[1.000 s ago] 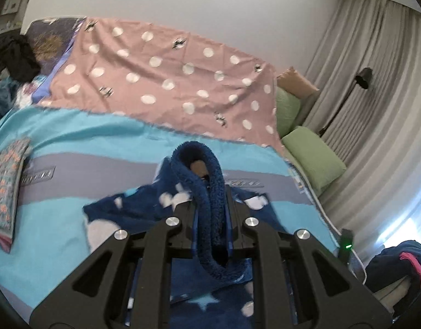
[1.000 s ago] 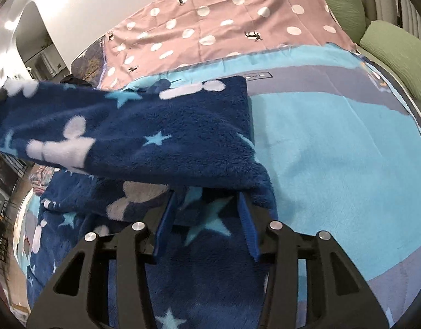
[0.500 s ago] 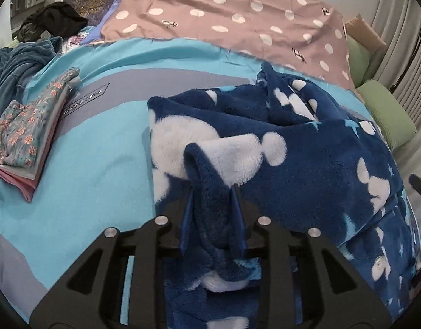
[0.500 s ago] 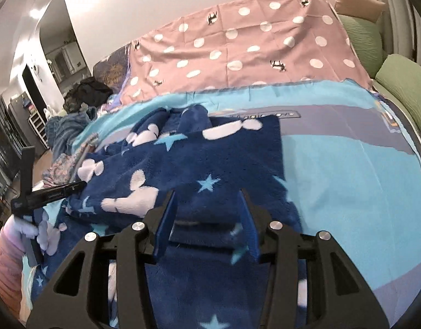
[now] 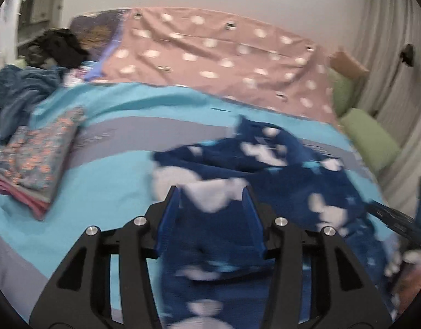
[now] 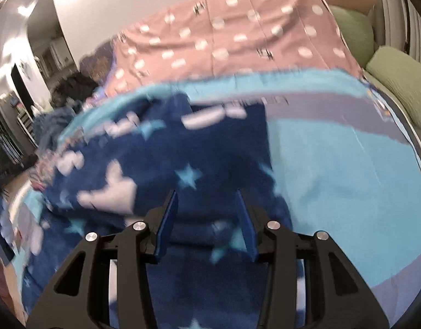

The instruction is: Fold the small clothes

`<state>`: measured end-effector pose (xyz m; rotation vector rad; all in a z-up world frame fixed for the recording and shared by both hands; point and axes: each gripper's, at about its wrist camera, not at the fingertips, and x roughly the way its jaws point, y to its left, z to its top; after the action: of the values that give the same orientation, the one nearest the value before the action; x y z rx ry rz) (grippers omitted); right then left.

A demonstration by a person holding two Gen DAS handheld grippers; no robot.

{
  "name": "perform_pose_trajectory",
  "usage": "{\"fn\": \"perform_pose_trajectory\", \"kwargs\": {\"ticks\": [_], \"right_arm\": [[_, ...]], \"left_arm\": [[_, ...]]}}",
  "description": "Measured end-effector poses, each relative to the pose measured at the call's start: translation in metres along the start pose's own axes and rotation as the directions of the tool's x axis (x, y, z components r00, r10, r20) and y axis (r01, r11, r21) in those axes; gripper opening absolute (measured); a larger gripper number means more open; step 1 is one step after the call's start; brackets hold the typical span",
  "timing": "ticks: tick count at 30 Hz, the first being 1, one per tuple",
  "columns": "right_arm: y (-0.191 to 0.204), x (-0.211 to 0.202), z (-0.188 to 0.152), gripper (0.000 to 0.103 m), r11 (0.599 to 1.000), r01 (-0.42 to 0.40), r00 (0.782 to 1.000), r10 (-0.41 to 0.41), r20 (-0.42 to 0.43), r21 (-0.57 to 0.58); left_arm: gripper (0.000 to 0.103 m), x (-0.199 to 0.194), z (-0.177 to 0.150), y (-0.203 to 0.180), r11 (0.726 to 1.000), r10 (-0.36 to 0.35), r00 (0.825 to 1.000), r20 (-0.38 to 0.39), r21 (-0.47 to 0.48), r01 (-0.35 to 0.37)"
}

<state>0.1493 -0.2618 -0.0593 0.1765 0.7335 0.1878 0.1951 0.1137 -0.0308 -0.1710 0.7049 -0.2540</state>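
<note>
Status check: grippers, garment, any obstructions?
Left gripper jaws just opening, fleece released beneath. Right gripper open over fleece, no grip. Folded stack lies clear, left.

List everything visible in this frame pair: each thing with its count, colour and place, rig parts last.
fleece garment: one, navy with white shapes and light blue stars, lying on the blanket under both grippers
blanket: one, turquoise with grey bands, covering the near bed
dotted sheet: one, dusty pink with white dots, behind the blanket
folded clothes: one stack, floral top over pink, left on the blanket
loose clothes: a heap, teal-blue and black, far left
pillows: two green, one tan behind, right edge
curtain: pale grey, right
left gripper: one, black with blue pads, jaws just been opening, apart over the fleece
right gripper: one, same build, jaws apart over the fleece
</note>
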Motion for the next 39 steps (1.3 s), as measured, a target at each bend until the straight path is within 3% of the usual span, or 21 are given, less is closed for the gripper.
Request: {"fn": "perform_pose_trajectory", "kwargs": {"ticks": [2,4,5,7,16,20,22,24,26,27,29,31,39], "right_arm": [[0.002,0.008,0.001,0.046,1.000,0.004,1.000,-0.004,-0.014,0.004],[-0.001,0.042,-0.012,0.046,0.999,0.054,0.989,-0.054,-0.139,-0.003],[-0.003,0.049,-0.017,0.047,0.998,0.055,0.988,-0.055,-0.146,-0.004],[-0.003,0.046,-0.017,0.048,0.999,0.052,0.990,-0.052,-0.131,-0.007],[0.008,0.041,-0.010,0.055,0.996,0.068,0.986,-0.076,-0.151,-0.058],[0.017,0.024,0.018,0.055,0.988,0.114,0.992,-0.119,-0.048,-0.100],[0.017,0.028,0.035,0.055,0.988,0.115,0.992,-0.119,-0.034,-0.098],[0.009,0.042,0.054,0.055,0.996,0.084,0.996,-0.085,-0.037,-0.032],[-0.001,0.063,0.064,0.055,0.994,0.109,0.993,-0.107,-0.057,0.022],[-0.005,0.076,0.065,0.055,0.990,0.142,0.986,-0.140,-0.085,0.021],[-0.014,0.120,0.054,0.059,0.976,0.216,0.950,-0.217,-0.225,-0.031],[-0.015,0.128,0.046,0.064,0.976,0.206,0.963,-0.214,-0.165,-0.065],[-0.013,0.114,0.048,0.064,0.978,0.202,0.965,-0.208,-0.159,-0.054]], "left_arm": [[0.051,0.012,-0.008,-0.015,0.999,-0.002,0.999,-0.041,0.040,0.003],[0.060,0.042,-0.024,-0.025,0.994,0.064,0.990,-0.129,0.099,-0.051],[0.063,0.065,-0.038,-0.024,0.989,0.104,0.979,-0.178,0.121,-0.083],[0.064,0.071,-0.049,-0.026,0.985,0.113,0.986,-0.125,0.147,-0.094],[0.061,0.061,-0.036,-0.028,0.987,0.107,0.983,-0.150,0.133,-0.087],[0.057,0.039,-0.011,-0.040,0.994,0.019,0.998,-0.064,0.108,-0.012],[0.058,0.040,0.002,-0.046,0.992,0.027,0.999,-0.042,0.123,-0.021],[0.058,0.056,0.014,-0.047,0.994,0.030,0.998,-0.058,0.106,-0.024],[0.060,0.080,0.017,-0.041,0.998,0.030,0.994,-0.109,0.060,-0.023],[0.062,0.092,0.015,-0.037,0.998,0.049,0.990,-0.133,0.053,-0.043],[0.067,0.128,-0.002,-0.026,0.995,0.080,0.978,-0.191,0.068,-0.068],[0.068,0.126,-0.010,-0.025,0.996,0.063,0.989,-0.131,0.076,-0.053],[0.069,0.120,-0.012,-0.033,0.988,0.113,0.984,-0.141,0.124,-0.096]]}}
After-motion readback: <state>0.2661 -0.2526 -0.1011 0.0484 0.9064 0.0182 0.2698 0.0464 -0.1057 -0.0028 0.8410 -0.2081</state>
